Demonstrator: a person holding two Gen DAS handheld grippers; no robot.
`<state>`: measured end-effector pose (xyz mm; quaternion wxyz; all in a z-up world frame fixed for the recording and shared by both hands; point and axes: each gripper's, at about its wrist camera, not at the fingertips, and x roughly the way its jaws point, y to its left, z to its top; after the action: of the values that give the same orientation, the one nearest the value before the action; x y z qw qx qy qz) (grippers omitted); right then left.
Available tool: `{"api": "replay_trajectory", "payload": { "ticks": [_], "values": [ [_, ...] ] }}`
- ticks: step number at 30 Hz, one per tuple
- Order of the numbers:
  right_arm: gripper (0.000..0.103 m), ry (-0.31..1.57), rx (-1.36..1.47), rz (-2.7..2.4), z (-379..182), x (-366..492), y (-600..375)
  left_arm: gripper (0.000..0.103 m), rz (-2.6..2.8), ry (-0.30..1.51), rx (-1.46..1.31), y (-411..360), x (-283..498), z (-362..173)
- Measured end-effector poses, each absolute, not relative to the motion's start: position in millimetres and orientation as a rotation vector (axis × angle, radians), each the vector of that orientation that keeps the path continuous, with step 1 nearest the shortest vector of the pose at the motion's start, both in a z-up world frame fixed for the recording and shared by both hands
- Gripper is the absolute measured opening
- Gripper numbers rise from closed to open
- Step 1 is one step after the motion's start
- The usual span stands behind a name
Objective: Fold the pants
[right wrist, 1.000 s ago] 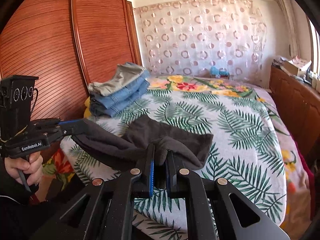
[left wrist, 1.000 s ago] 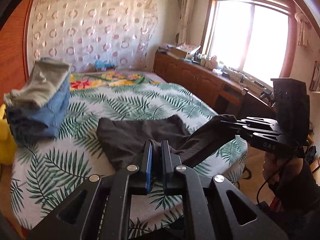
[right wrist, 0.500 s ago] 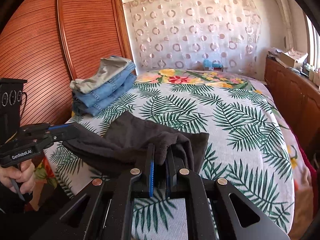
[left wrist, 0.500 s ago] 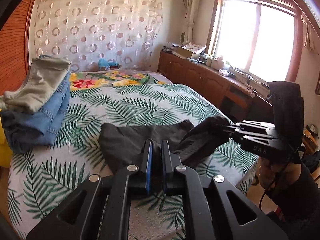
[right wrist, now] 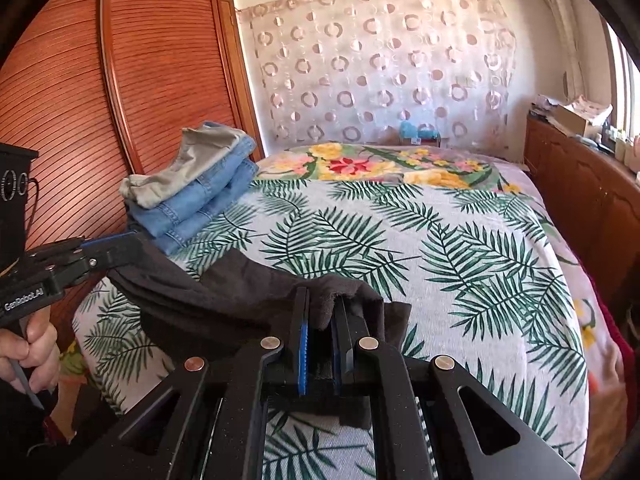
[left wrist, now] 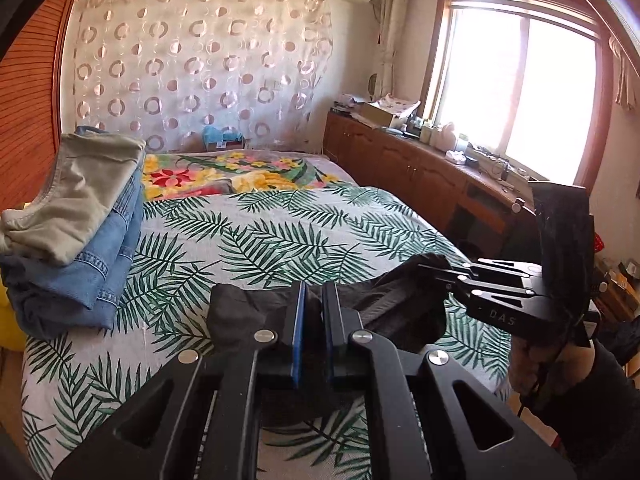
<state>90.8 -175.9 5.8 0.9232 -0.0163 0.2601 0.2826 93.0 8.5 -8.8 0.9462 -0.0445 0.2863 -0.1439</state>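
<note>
Dark grey pants (left wrist: 256, 308) (right wrist: 224, 296) hang between my two grippers above the near end of the bed, with part of the cloth resting on the palm-leaf bedspread. My left gripper (left wrist: 314, 292) is shut on one edge of the pants; it also shows at the left of the right wrist view (right wrist: 132, 244). My right gripper (right wrist: 322, 300) is shut on a bunched edge of the pants; it also shows at the right of the left wrist view (left wrist: 430, 266). The cloth under my grippers is hidden.
A stack of folded jeans with a beige garment on top (left wrist: 76, 220) (right wrist: 196, 184) sits at the bed's left side by the wooden wardrobe (right wrist: 80, 120). A wooden cabinet (left wrist: 404, 168) runs under the window on the right. The bedspread (right wrist: 440, 248) stretches beyond.
Both grippers have moved forward over the bed with the pants, and the held edges have come up off the bedspread. The stack of jeans looks closer.
</note>
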Motion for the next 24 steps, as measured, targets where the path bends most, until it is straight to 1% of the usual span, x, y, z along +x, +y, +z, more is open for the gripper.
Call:
{"api": "replay_trajectory", "payload": {
  "ticks": [8, 9, 11, 13, 15, 22, 23, 24],
  "values": [
    [0.008, 0.607, -0.058, 0.569, -14.5, 113.6, -160.7, 0.010, -0.246, 0.637, -0.129, 19.2, 100.5, -28.0],
    [0.008, 0.612, -0.064, 0.567, -15.9, 114.4, -159.8, 0.015, -0.243, 0.638, -0.130, 20.9, 99.1, -28.9],
    [0.008, 0.621, -0.061, 0.565, -16.9, 117.4, -160.7, 0.019, -0.239, 0.641, -0.139, 24.9, 96.8, -30.8],
    [0.008, 0.627, -0.051, 0.566, -18.1, 121.1, -159.9, 0.028, -0.227, 0.647, -0.143, 27.9, 95.9, -33.0],
    [0.008, 0.631, -0.037, 0.567, -17.7, 121.7, -161.3, 0.048, -0.212, 0.646, -0.149, 31.2, 94.5, -35.8],
    [0.008, 0.609, -0.048, 0.571, -15.3, 116.8, -164.3, 0.049, -0.214, 0.675, -0.161, 35.6, 90.2, -51.6],
    [0.009, 0.603, -0.052, 0.572, -13.7, 115.6, -165.3, 0.049, -0.211, 0.679, -0.163, 36.3, 89.2, -53.9],
    [0.012, 0.592, -0.057, 0.575, -10.6, 113.9, -166.7, 0.049, -0.211, 0.684, -0.164, 37.3, 88.4, -55.6]
  ]
}}
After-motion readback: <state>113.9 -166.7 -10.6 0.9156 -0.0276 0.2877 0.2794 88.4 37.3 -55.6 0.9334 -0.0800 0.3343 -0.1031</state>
